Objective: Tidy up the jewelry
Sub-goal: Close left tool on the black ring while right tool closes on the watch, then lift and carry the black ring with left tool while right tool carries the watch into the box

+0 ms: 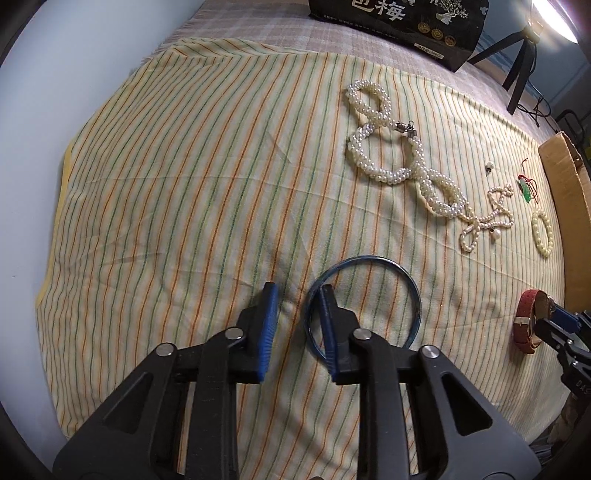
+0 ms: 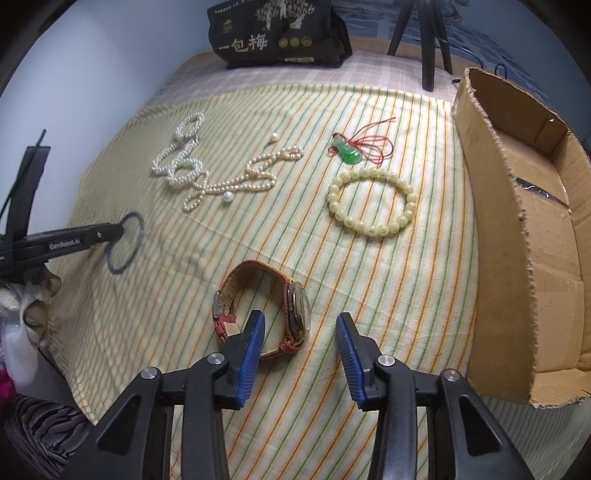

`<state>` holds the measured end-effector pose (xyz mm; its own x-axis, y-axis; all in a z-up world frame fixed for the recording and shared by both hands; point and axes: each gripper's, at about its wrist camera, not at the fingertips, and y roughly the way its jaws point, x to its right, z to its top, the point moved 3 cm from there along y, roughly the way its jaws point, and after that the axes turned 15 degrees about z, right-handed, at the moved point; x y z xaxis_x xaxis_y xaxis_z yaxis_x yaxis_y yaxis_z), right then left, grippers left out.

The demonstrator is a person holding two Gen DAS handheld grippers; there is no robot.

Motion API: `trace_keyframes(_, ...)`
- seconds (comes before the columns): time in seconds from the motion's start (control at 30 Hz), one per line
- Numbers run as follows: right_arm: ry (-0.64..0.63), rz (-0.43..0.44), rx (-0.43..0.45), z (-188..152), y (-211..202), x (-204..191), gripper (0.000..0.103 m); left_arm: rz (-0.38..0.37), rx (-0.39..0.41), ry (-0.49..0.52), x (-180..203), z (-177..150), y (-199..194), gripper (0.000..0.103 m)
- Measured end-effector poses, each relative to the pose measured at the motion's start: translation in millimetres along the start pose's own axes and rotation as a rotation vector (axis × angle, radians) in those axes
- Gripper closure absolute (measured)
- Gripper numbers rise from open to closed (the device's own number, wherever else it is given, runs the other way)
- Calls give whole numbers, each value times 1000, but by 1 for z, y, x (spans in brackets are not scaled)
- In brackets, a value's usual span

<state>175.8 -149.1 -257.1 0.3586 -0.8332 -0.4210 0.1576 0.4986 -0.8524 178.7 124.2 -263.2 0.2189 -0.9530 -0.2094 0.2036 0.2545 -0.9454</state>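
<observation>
Left wrist view: your left gripper [image 1: 297,295] points down at the striped cloth [image 1: 184,184], jaws narrowed astride the near-left rim of the blue bangle [image 1: 413,291], pads not yet pressing it. Ahead and right lie the pearl rope [image 1: 402,147] and the black pouch [image 1: 399,22], printed "包梅".

Right wrist view: your right gripper [image 2: 301,321] stands partly open around the red-strapped watch [image 2: 291,314], one finger inside the strap loop, no grip visible. The cardboard box [image 2: 491,221] sits right; the pouch ahead reads "一包梅"; the other tool reads "GenRobot.AI".
</observation>
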Motion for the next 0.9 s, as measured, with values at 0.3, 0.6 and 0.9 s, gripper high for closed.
trace_keyframes(0.3, -29, -43, -3, -1, 5, -1, 82, -9, 9, -18, 2, 6, 1, 100)
trace_keyframes(0.6, -37, -9, 27, -2, -1, -3, 92, -66, 54, -66, -19, 9, -21, 102)
trace_keyframes(0.9, -60, -8, 99, 0, -28, -13, 92, -142, 117, -111, -27, 7, -57, 102)
